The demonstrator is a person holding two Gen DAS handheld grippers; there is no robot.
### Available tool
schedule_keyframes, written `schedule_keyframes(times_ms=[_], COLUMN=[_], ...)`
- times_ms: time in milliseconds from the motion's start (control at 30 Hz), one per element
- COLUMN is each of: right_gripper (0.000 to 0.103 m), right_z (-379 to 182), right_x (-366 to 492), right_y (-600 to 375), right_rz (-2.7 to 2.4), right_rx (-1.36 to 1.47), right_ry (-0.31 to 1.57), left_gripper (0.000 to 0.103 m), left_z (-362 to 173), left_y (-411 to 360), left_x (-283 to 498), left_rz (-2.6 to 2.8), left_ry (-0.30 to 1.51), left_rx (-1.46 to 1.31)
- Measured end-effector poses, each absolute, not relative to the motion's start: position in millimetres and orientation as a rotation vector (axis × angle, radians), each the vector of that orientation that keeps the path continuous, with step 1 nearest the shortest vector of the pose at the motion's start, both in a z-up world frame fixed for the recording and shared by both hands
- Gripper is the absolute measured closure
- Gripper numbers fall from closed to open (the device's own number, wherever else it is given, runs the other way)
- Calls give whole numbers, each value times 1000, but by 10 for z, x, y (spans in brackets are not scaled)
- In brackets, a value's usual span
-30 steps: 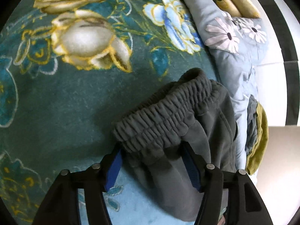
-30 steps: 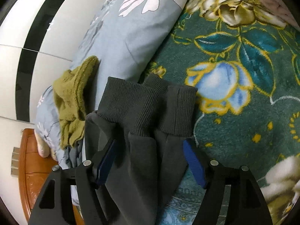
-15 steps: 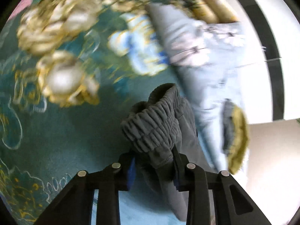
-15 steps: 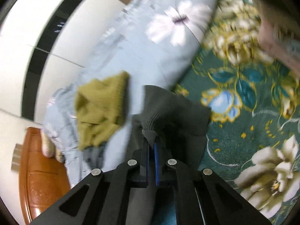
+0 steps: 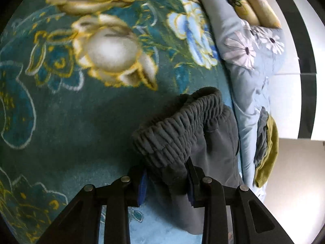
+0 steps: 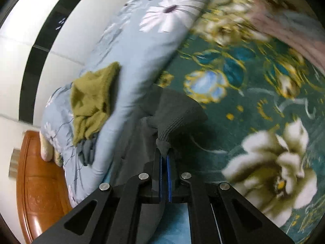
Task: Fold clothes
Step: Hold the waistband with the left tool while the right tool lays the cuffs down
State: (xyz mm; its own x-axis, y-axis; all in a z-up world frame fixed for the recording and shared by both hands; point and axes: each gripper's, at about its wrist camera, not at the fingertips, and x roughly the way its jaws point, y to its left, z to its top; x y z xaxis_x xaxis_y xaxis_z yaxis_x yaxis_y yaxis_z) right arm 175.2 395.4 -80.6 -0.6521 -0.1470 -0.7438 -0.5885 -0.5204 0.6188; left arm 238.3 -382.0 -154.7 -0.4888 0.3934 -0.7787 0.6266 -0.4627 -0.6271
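Trousers (image 5: 203, 142), bearing no readable label, are pinched below the waistband by the left gripper (image 5: 167, 180) and at the cuff by the right gripper's (image 6: 165, 162) near-closed jaws.

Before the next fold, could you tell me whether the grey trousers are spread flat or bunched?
Bunched: the grey trousers are gathered between the left gripper and pinched at the cuff by the right gripper.

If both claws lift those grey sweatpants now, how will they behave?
The grey sweatpants will probably sag between the left claw and right claw: the fabric already bunches. The thick gathered waistband suggests moderate weight. Slipping seems unlikely, since both claws pinch cloth.
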Motion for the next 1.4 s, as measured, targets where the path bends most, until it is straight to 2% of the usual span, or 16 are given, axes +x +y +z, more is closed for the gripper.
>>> schedule_keyframes(times_ms=[133,233,300,367,467,567,633,667,700,767,800,867,1067,1133,1167,1400], right_gripper=[99,99,99,99,99,99,98,95,81,62,56,51,52,66,80,87], right_z=[-238,-55,-202,-665,-1212,-1336,-1343,-1345,-1356,-1414,-1442,-1542,-1775,-1763,-1754,-1179], right_x=[1462,1358,1245,1141,1213,1304,1289,1279,1271,1318,1339,1388,1349,1283,1253,1337], right_y=[3860,3820,3828,3894,4030,4063,4041,4028,4023,4047,4062,4097,4136,4116,4106,4034], right_rz=[2524,2649,2631,2467,2266,2247,2245,2244,2229,2197,2181,2152,2047,2018,2004,2163], right_rx=[-1045,-938,-972,-1120,-1183,-1163,-1187,-1200,-1210,-1202,-1198,-1176,-1070,-1073,-1077,-984], right_ry=[1308,1328,1304,1282,1385,1412,1359,1330,1303,1293,1298,1365,1640,1644,1646,1607], left_gripper=[70,70,69,69,66,65,64,63,63,63,63,63,62,62,64,70], left_z=[-1560,-1684,-1732,-1756,-1761,-1767,-1771,-1772,-1774,-1778,-1780,-1777,-1775,-1770,-1740,-1242], left_y=[-3846,-3859,-3845,-3833,-3823,-3812,-3805,-3802,-3798,-3791,-3788,-3786,-3778,-3769,-3759,-3726], left_x=[2375,2403,2405,2397,2375,2354,2340,2332,2325,2311,2304,2314,2338,2335,2325,2210], left_rz=[-2074,-2039,-2008,-1992,-1986,-1979,-1974,-1972,-1969,-1965,-1962,-1961,-1957,-1957,-1968,-2177], left_ry=[1582,1622,1617,1602,1583,1563,1550,1544,1537,1524,1518,1517,1517,1514,1501,1427], left_rx=[1439,1424,1433,1442,1454,1466,1473,1477,1481,1489,1492,1493,1485,1482,1479,1438])
